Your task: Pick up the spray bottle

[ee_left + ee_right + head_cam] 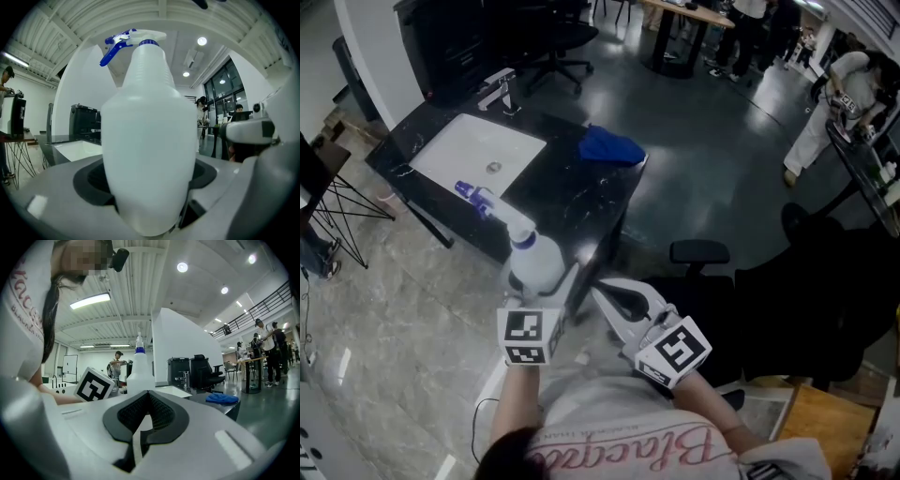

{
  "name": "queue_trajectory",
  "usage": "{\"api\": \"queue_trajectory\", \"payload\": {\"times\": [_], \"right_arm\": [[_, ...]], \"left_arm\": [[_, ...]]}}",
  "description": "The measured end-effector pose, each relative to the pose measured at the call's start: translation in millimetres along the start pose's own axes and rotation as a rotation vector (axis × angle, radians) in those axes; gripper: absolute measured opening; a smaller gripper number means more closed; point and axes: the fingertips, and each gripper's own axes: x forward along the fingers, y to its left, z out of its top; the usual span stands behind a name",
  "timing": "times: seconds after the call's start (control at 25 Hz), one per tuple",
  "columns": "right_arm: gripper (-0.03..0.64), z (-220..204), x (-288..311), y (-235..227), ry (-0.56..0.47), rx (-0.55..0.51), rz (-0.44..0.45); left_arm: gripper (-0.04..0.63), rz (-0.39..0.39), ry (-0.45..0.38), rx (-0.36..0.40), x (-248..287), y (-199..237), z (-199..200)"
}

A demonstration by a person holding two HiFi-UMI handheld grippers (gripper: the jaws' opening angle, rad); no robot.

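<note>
The spray bottle [532,264], white with a blue trigger head, is upright in my left gripper [542,289] at the near edge of the black counter [572,202]. In the left gripper view the spray bottle [149,140] fills the middle, and the left gripper [150,197] has its jaws spread wide and pressed on the bottle's lower body. My right gripper [606,292] is just right of the bottle, jaws together and empty. From the right gripper view, the spray bottle [139,370] stands beyond the shut right gripper [146,401].
A white sink [473,155] with a faucet [502,92] is set in the counter's left part. A blue cloth [611,147] lies at its far right corner. A black office chair [698,253] stands right of the counter. People stand at the far right.
</note>
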Motion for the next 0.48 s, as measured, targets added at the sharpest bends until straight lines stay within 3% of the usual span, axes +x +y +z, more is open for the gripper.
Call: {"api": "queue_trajectory", "payload": {"times": [0.48], "right_arm": [[0.000, 27.2, -1.4, 18.7, -0.041, -0.107, 0.032]], "left_arm": [[0.414, 0.021, -0.101, 0.062, -53.6, -10.4, 57.7]]}}
